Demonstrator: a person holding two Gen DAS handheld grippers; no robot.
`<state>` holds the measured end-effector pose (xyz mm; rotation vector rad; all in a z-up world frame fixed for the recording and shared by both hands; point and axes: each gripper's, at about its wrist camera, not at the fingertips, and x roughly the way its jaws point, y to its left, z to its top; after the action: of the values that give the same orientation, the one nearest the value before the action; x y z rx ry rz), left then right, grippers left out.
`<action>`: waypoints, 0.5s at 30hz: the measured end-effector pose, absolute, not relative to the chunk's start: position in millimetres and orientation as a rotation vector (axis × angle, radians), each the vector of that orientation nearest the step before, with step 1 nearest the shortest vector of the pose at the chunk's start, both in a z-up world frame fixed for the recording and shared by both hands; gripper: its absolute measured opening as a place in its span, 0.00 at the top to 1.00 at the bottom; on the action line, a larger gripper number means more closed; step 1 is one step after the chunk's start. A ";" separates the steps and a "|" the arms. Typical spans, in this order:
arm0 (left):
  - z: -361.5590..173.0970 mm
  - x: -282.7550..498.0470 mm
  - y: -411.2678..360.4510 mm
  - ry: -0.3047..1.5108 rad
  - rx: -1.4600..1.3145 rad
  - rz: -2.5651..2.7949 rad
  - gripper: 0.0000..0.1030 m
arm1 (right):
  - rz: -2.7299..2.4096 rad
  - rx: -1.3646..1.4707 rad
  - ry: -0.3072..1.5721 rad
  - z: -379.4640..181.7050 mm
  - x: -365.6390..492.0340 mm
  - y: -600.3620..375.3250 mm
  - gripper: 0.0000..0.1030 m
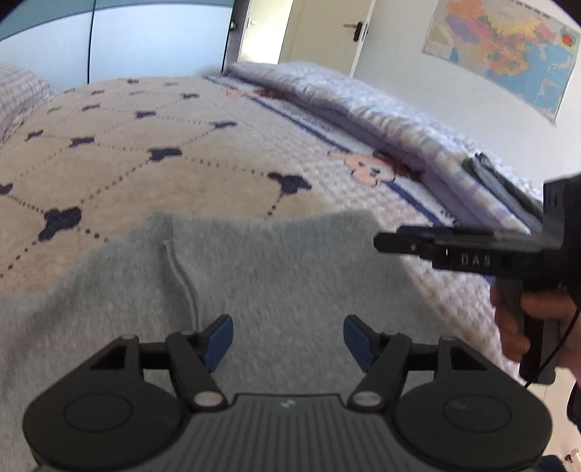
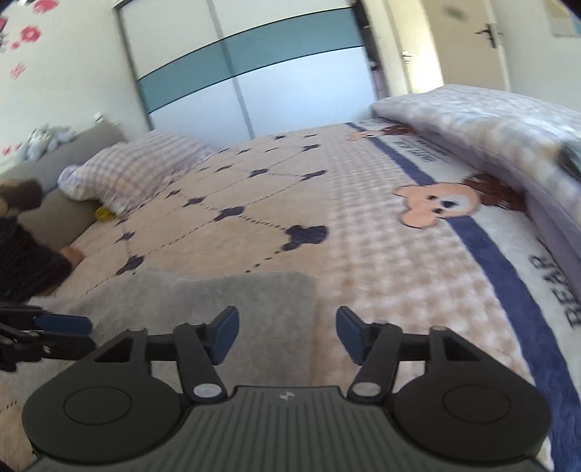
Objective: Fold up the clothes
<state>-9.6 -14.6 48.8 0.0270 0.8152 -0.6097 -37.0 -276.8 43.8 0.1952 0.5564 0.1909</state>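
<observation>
Bed [image 1: 181, 138] with patterned quilt fills both views; grey garment [image 1: 254, 276] lies folded, lower centre. Left gripper [image 1: 287, 339] and right gripper [image 2: 287, 334] fingers spread, nothing between them.

A beige quilted bedspread [image 2: 254, 203] with dark blue clover shapes, a blue stripe and cartoon bears covers the bed, and a folded pale lilac duvet [image 2: 508, 138] lies along its right side. A lilac checked pillow [image 2: 141, 170] rests at the grey headboard [image 2: 54, 188], beside a white wardrobe with a teal band [image 2: 247, 72]. A colourful wall map [image 1: 508, 47] hangs near a cream door [image 1: 326, 32].
</observation>
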 end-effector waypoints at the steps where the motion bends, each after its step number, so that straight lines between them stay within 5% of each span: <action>1: 39.8 -6.5 -14.2 0.845 0.024 -0.599 0.35 | 0.213 0.161 0.577 44.5 -26.5 -268.8 0.49; 11: 32.6 -10.7 -12.9 0.832 0.048 -0.629 0.34 | 0.186 -0.020 0.749 23.6 40.8 -242.8 0.43; 15: 32.6 -12.1 -14.7 0.832 0.055 -0.634 0.32 | 0.213 -0.046 0.693 45.3 31.3 -228.9 0.54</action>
<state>-12.1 -14.7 32.6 0.0549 0.8322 -0.6340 31.3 -228.9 45.3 -0.0459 0.6933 0.2129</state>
